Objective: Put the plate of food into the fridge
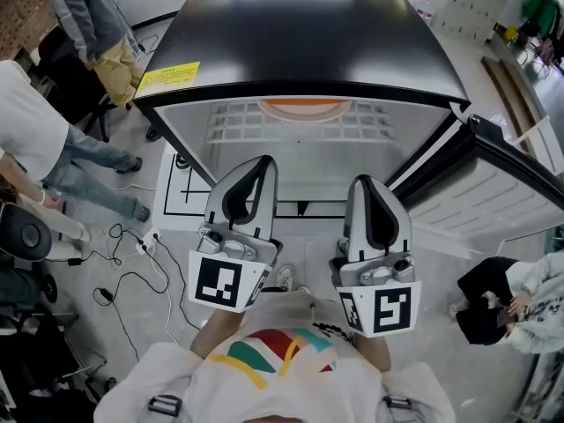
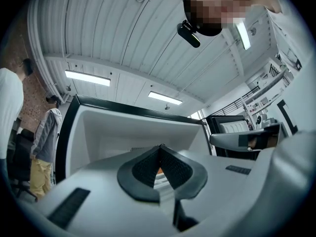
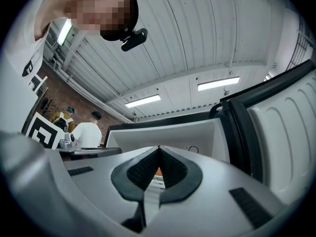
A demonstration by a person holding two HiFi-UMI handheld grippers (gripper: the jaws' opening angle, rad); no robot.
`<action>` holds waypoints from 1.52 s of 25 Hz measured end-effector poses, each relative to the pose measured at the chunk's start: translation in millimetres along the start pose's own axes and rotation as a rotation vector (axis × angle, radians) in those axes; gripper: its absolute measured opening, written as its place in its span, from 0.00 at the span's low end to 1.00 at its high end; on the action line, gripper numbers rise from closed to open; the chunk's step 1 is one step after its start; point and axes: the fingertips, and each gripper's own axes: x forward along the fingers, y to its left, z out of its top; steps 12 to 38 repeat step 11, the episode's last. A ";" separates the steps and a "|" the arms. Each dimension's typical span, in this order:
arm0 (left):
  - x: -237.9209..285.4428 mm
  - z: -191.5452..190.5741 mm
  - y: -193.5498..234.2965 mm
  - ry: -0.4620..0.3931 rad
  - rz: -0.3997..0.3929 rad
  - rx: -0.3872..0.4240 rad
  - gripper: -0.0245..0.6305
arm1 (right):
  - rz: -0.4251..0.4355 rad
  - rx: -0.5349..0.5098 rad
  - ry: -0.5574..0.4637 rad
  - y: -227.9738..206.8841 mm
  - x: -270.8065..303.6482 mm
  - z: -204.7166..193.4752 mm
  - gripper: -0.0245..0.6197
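Observation:
A small black-topped fridge (image 1: 300, 33) stands in front of me with its door (image 1: 493, 183) swung open to the right. On its white wire shelf (image 1: 238, 126), at the back, lies an orange plate (image 1: 304, 108), partly hidden under the fridge's top edge. Both grippers hover side by side before the opening, clear of the shelf. My left gripper (image 1: 264, 161) is shut and holds nothing. My right gripper (image 1: 366, 181) is shut and empty too. A sliver of the orange plate (image 2: 158, 171) shows behind the closed jaws in the left gripper view, and the same plate (image 3: 158, 172) in the right gripper view.
People stand at the left (image 1: 53, 148) and far left back (image 1: 92, 25). Another person sits low at the right (image 1: 515, 302). Cables and a power strip (image 1: 132, 254) lie on the floor left of the fridge. The open door blocks the right side.

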 end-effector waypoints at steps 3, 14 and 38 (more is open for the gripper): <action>0.6 0.5 -0.8 -0.001 -0.003 0.003 0.05 | 0.006 0.000 0.003 0.8 1.5 -1.0 0.04; 3.2 -1.0 0.5 0.002 -0.001 0.001 0.05 | 0.020 -0.002 0.012 3.1 5.5 -5.1 0.04; 3.2 -1.0 0.5 0.002 -0.001 0.001 0.05 | 0.020 -0.002 0.012 3.1 5.5 -5.1 0.04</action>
